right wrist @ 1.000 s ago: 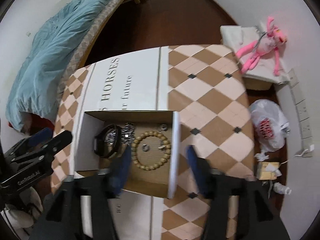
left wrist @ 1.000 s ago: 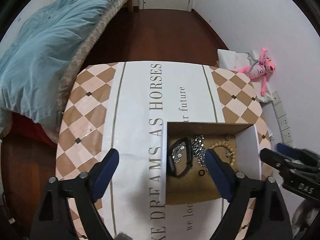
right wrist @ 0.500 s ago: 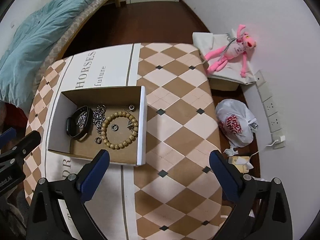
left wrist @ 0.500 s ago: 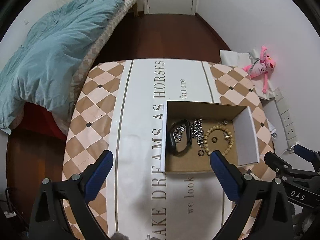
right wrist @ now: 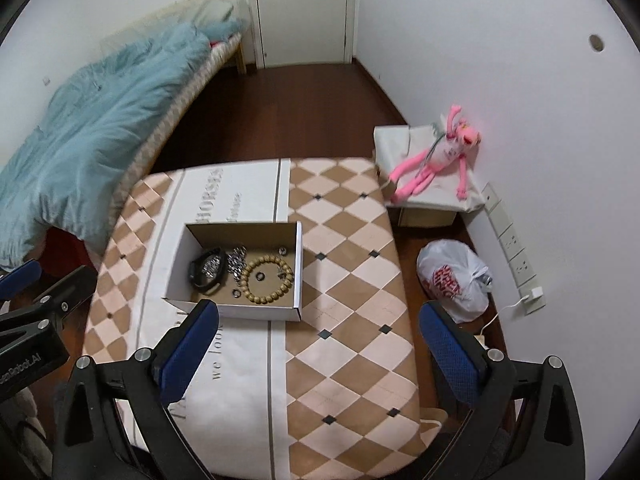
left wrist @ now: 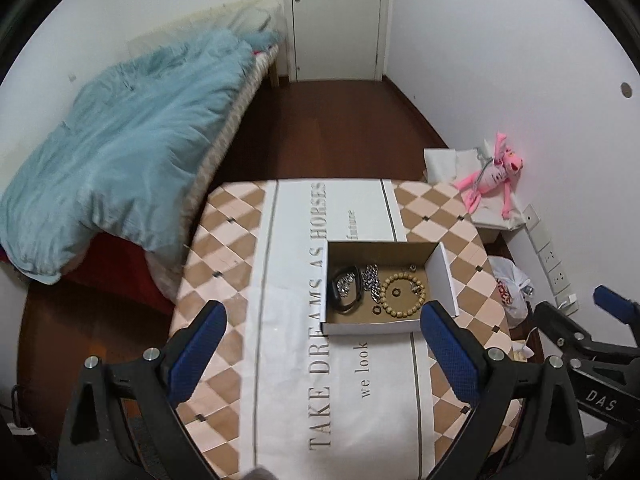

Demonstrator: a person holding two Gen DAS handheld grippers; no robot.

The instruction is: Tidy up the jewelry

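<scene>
A shallow cardboard box (left wrist: 440, 272) (right wrist: 298, 264) stands on the table. Inside lie a wooden bead bracelet (left wrist: 402, 296) (right wrist: 267, 282), a silver chain (left wrist: 371, 278) (right wrist: 237, 262), a black band (left wrist: 346, 292) (right wrist: 206, 274) and small rings (left wrist: 396, 291) (right wrist: 259, 277). My left gripper (left wrist: 322, 334) is open and empty, held above the table's near side, short of the box. My right gripper (right wrist: 318, 332) is open and empty, above the table to the right of the box. The right gripper also shows in the left wrist view (left wrist: 576, 320), and the left gripper in the right wrist view (right wrist: 44, 292).
The table carries a checked cloth with a white lettered strip (left wrist: 288, 320) (right wrist: 348, 320). A bed with a blue duvet (left wrist: 120, 152) (right wrist: 92, 140) is at the left. A pink plush toy (left wrist: 490, 184) (right wrist: 436, 160) on a box and a plastic bag (right wrist: 454, 280) lie by the right wall.
Both grippers have risen and pulled back from the box, so it looks smaller and farther. The right gripper's jaws have opened wider. The jewelry has stayed in the box.
</scene>
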